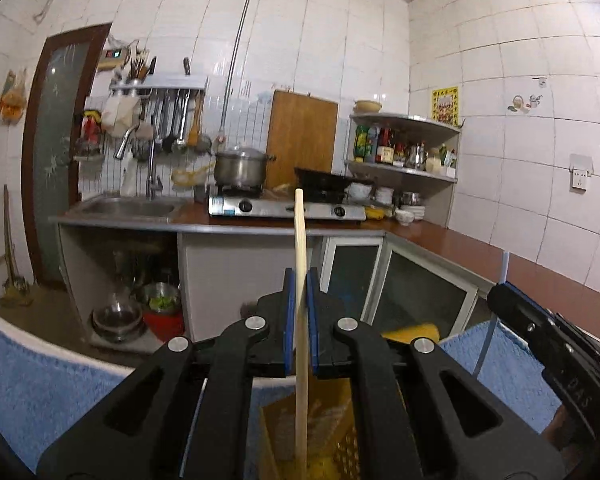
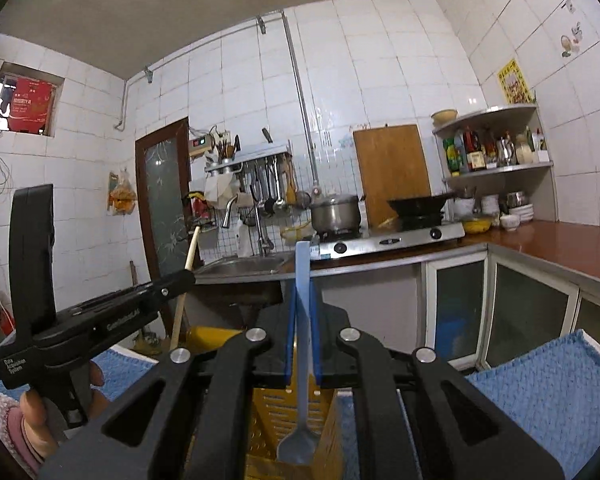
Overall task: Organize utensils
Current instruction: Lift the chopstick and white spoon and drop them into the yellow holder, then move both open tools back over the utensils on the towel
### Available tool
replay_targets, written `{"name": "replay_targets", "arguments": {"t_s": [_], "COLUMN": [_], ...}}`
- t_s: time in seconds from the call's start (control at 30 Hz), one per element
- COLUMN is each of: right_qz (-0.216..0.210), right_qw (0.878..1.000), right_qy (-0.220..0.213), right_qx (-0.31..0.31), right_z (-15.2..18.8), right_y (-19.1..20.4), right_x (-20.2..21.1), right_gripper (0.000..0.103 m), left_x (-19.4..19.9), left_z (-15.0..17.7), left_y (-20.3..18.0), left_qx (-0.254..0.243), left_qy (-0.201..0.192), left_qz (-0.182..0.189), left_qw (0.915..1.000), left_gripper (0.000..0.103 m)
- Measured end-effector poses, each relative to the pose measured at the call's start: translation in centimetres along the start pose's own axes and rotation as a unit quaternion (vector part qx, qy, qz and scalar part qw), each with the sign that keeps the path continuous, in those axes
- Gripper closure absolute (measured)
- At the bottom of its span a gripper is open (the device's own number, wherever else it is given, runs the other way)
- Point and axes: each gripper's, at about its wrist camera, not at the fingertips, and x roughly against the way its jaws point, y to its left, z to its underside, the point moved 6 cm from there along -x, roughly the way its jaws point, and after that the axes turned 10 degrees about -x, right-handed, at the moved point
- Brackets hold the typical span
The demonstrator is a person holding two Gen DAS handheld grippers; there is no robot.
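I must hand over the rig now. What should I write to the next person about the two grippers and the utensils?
Left gripper: shut on a pale wooden chopstick, upright, lower end inside the yellow perforated plastic utensil holder.
Right gripper: shut on a light blue plastic spoon, bowl down, at the holder's mouth.
Done: both utensils picked up and brought over the holder.
Left: lower them in, open the fingers.
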Motion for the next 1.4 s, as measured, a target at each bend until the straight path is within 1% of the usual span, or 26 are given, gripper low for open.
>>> {"name": "replay_targets", "arguments": {"t_s": [0.1, 0.2, 0.27, 0.3, 0.33, 0.4, 0.43, 0.47, 0.5, 0.53, 0.57, 0.7, 0.77, 0.8, 0.87, 1.0, 1.07, 1.17, 1.23, 1.3, 1.4], "right_qz": [0.006, 0.009, 0.005, 0.002, 0.001, 0.005, 0.007, 0.007, 0.006, 0.007, 0.008, 0.013, 0.016, 0.017, 0.017, 0.024, 0.034, 0.046, 0.057, 0.062, 0.078], "right_qw": [1.0, 0.999, 0.999, 0.997, 0.997, 0.997, 0.997, 0.997, 0.997, 0.997, 0.996, 0.994, 0.993, 0.993, 0.992, 0.991, 0.99, 0.986, 0.984, 0.981, 0.977], "right_qy": [0.016, 0.029, 0.052, 0.07, 0.077, 0.078, 0.076, 0.071, 0.072, 0.076, 0.079, 0.098, 0.108, 0.11, 0.115, 0.119, 0.126, 0.146, 0.16, 0.172, 0.192], "right_qx": [-0.004, -0.008, -0.013, -0.018, -0.018, -0.018, -0.022, -0.028, -0.029, -0.032, -0.035, -0.04, -0.039, -0.04, -0.051, -0.056, -0.056, -0.061, -0.061, -0.063, -0.056], "right_z": [0.4, 0.6, 0.9, 1.1, 1.2, 1.0, 0.8, 0.4, 0.3, -0.1, -0.5, -1.7, -2.3, -2.5, -3.1, -3.3, -2.7, -1.1, 0.2, 1.5, 4.3], "right_y": [-0.2, -0.2, -0.1, -0.1, 0.0, 0.0, 0.0, -0.1, 0.0, 0.1, 0.2, 1.0, 1.7, 1.9, 2.3, 2.6, 2.6, 2.4, 2.2, 2.1, 2.0], "right_x": [-0.2, -0.5, -0.8, -1.1, -1.2, -0.9, -0.6, -0.2, 0.2, 0.6, 1.0, 3.2, 5.0, 5.8, 8.0, 11.8, 13.8, 16.0, 17.3, 18.5, 19.9], "right_gripper": [0.096, 0.096, 0.095, 0.094, 0.094, 0.076, 0.048, 0.042, 0.042, 0.042, 0.042, 0.042, 0.042, 0.042, 0.042, 0.042, 0.042, 0.042, 0.042, 0.042, 0.042], "left_x": [0.1, -0.3, -0.6, -0.9, -0.9, -0.8, -0.5, 0.0, 0.4, 1.2, 1.7, 4.6, 7.0, 8.1, 10.9, 15.7, 18.7, 21.7, 23.7, 25.6, 27.2], "left_z": [0.7, 1.3, 1.8, 2.1, 2.1, 2.1, 2.1, 1.8, 1.6, 1.2, 1.0, -0.7, -1.6, -1.9, -2.5, -2.8, -2.6, -1.7, -0.7, 0.8, 3.0], "left_y": [0.1, 0.4, 0.8, 1.1, 1.2, 1.5, 1.5, 1.7, 1.9, 2.1, 2.1, 2.0, 1.8, 1.6, 1.5, 0.8, 0.4, 0.1, -0.2, -0.3, -0.2], "left_qx": [-0.004, 0.001, 0.011, 0.017, 0.019, 0.016, 0.015, 0.014, 0.015, 0.016, 0.016, 0.014, 0.011, 0.012, 0.014, 0.016, 0.013, 0.016, 0.014, 0.003, 0.004], "left_qy": [0.019, 0.052, 0.078, 0.096, 0.107, 0.122, 0.127, 0.129, 0.128, 0.129, 0.132, 0.159, 0.17, 0.17, 0.169, 0.175, 0.175, 0.178, 0.181, 0.187, 0.197], "left_qz": [-0.002, 0.001, 0.008, 0.01, 0.01, 0.006, 0.003, -0.003, -0.004, -0.007, -0.009, -0.013, -0.017, -0.017, -0.02, -0.018, -0.026, -0.03, -0.036, -0.055, -0.062], "left_qw": [0.9998, 0.9986, 0.9969, 0.9951, 0.994, 0.9924, 0.9918, 0.9915, 0.9916, 0.9914, 0.991, 0.9871, 0.9852, 0.9853, 0.9853, 0.9842, 0.9842, 0.9834, 0.9827, 0.9808, 0.9783], "left_gripper": [0.099, 0.099, 0.099, 0.099, 0.098, 0.091, 0.078, 0.063, 0.056, 0.045, 0.038, 0.035, 0.03, 0.03, 0.023, 0.021, 0.016, 0.013, 0.01, 0.009, 0.006]}}
